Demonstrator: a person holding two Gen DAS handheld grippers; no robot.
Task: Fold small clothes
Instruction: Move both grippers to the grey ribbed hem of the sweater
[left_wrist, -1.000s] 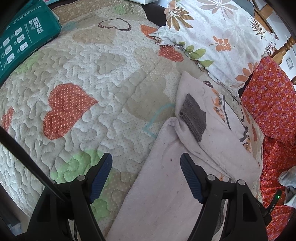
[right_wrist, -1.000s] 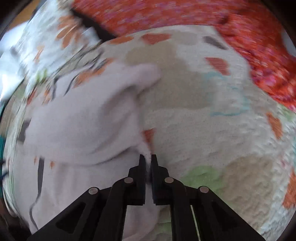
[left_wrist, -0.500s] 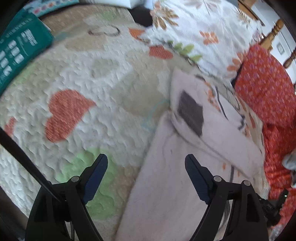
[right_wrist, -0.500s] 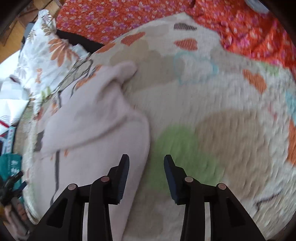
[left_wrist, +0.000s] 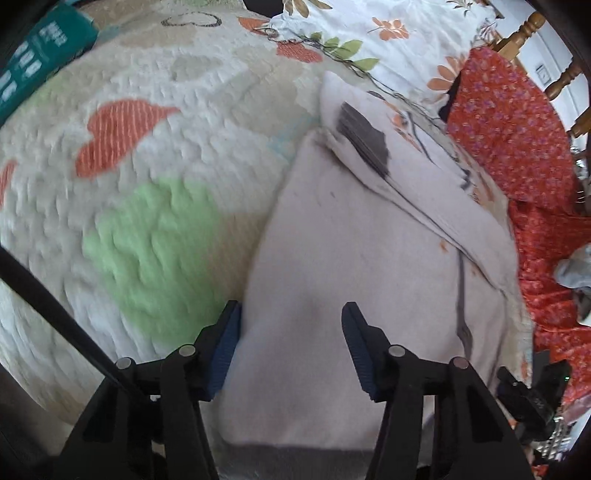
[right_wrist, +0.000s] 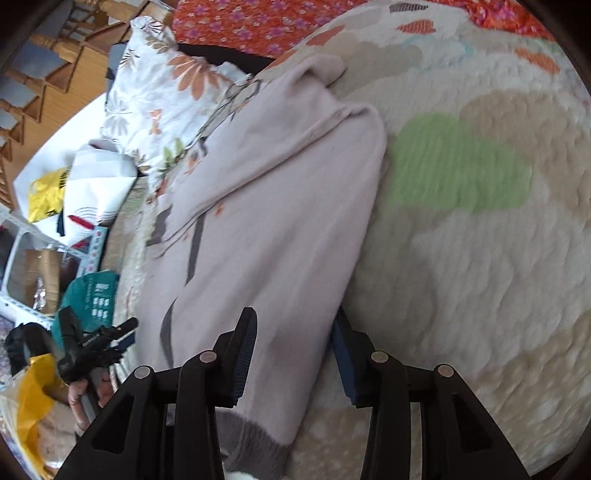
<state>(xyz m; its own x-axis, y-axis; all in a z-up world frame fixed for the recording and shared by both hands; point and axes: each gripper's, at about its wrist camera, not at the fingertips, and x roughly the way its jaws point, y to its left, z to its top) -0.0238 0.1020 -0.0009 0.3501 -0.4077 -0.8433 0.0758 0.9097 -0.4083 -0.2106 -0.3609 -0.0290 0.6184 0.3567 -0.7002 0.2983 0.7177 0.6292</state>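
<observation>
A pale pink garment with a grey hem lies folded lengthwise on the quilted bedspread. One sleeve with a grey cuff is laid across it. My left gripper straddles the garment's near left part. Its jaws are closing, one finger at the cloth's edge and the other on top, with no pinch showing. In the right wrist view the garment runs up the middle. My right gripper stands open astride its right edge, just above the grey hem.
A floral pillow and a red flowered cloth border the garment's far side. A teal package lies at the quilt's far left. Wooden rails and bags and boxes stand beside the bed.
The right gripper has let go, opened and drawn back along the garment's edge to near the hem. The left gripper has moved in over the near end and its jaws have narrowed.
</observation>
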